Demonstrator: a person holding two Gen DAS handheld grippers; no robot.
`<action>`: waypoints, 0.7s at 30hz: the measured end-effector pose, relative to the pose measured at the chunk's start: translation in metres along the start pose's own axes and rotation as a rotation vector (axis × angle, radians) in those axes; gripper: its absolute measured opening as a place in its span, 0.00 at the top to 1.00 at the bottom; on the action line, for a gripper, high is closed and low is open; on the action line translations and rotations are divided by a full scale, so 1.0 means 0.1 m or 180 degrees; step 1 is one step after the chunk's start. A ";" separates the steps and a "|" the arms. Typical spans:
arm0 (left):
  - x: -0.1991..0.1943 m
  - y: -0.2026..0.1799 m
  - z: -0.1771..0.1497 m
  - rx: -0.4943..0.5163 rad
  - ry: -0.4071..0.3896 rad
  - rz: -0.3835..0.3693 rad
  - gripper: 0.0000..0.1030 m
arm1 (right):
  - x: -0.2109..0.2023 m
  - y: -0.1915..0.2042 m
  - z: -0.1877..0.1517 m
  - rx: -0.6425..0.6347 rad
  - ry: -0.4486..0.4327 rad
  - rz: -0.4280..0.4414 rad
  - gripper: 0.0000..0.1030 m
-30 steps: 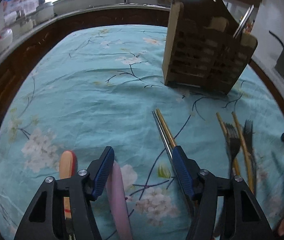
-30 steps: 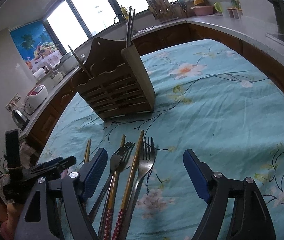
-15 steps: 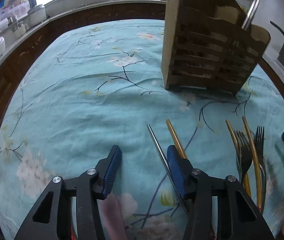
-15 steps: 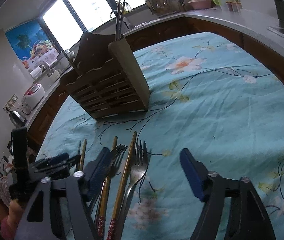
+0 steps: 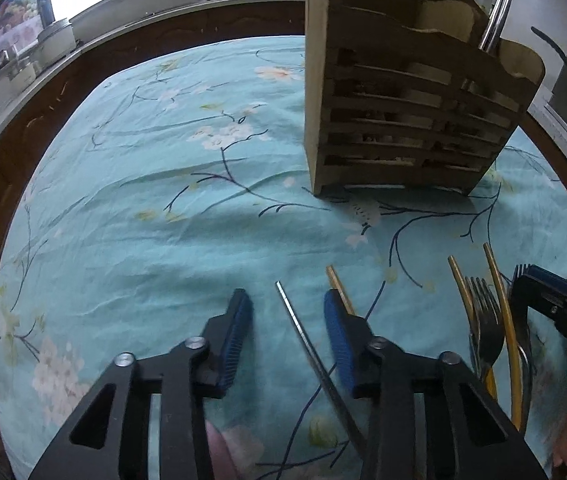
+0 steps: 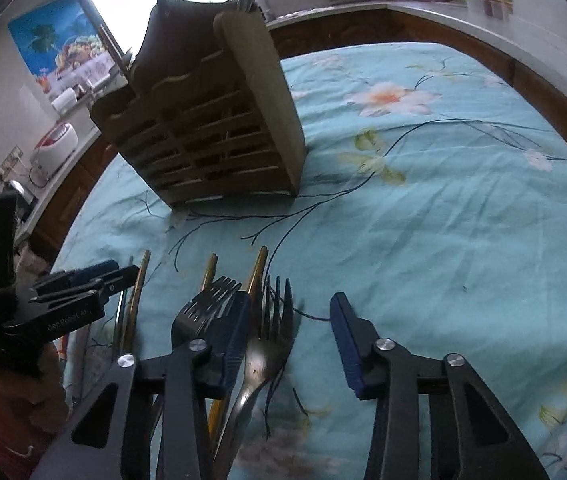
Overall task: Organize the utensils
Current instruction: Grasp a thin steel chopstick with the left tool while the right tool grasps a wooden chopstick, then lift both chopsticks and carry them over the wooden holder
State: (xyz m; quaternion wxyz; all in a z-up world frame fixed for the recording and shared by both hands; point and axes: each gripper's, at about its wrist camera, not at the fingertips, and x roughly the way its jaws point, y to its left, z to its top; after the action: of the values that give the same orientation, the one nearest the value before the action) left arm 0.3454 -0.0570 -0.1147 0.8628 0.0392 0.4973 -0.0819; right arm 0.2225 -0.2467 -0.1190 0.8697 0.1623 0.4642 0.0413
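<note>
A wooden slatted utensil holder [image 5: 407,100] stands upright on the teal floral cloth; it also shows in the right wrist view [image 6: 211,120], with metal handles sticking out of its top. My left gripper [image 5: 285,316] is open, its jaws either side of a silver chopstick [image 5: 303,336], with a gold chopstick [image 5: 337,284] beside the right finger. My right gripper [image 6: 291,328] is open over a silver fork [image 6: 271,344]. A dark fork [image 6: 203,308] and gold chopsticks [image 6: 257,264] lie just left of it.
The table's dark wooden edge [image 5: 83,64] curves round the cloth. A counter with a rice cooker [image 6: 53,144] and pots stands beyond. A pink utensil [image 5: 223,452] lies under my left gripper. The left gripper [image 6: 67,300] shows at the left of the right wrist view.
Both grippers have moved forward toward the holder and down to the cloth. The left gripper's jaws have narrowed round the silver chopstick. The right gripper now straddles the silver fork.
</note>
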 end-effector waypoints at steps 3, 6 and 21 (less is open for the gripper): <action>0.02 -0.04 0.02 0.0035 -0.0005 -0.0009 0.85 | 0.03 0.04 0.03 -0.0047 0.0013 0.0022 0.69; 0.03 -0.03 0.03 0.0013 0.0005 -0.0090 0.92 | 0.03 0.05 0.03 -0.0067 0.0002 0.0065 0.80; -0.44 0.33 -0.09 -0.0377 -0.0093 -0.0663 0.98 | -0.41 0.06 0.08 -0.0164 -0.0334 0.0061 0.98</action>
State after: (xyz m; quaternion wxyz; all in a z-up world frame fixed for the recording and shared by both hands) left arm 0.3217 -0.0190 -0.0819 0.8576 -0.0649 0.4900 -0.1421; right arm 0.2064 -0.2521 -0.0807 0.8964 0.1462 0.4151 0.0530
